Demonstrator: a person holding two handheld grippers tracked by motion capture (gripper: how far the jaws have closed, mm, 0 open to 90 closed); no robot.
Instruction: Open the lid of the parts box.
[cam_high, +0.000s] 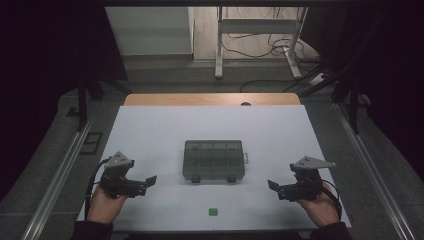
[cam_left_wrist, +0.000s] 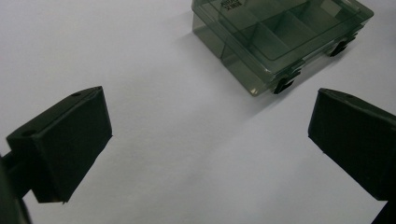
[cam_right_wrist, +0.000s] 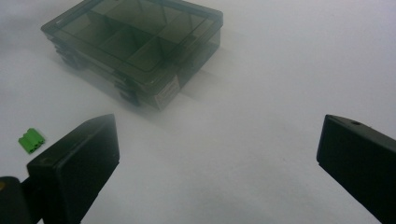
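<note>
A smoky-grey clear plastic compartment box (cam_high: 214, 160), lid closed, sits mid-table on the white sheet (cam_high: 150, 135). A small green plastic block (cam_high: 213, 211) lies near the front edge. The left gripper (cam_high: 148, 181) and the right gripper (cam_high: 272, 186) flank the box, jaws spread, holding nothing. The box's side label is unreadable.

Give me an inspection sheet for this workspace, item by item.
Surface: white tabletop, wooden edge at the far side.
Job's things: smoky transparent plastic compartment box, lid closed, centred; small green plastic connector block near the front edge, apart from the box.
Clutter: nothing seen.
Grippers: left gripper and right gripper both open, empty, flanking the box.
Cables: black cables on the floor beyond.
Surroundings: white stand legs, dark surroundings.
</note>
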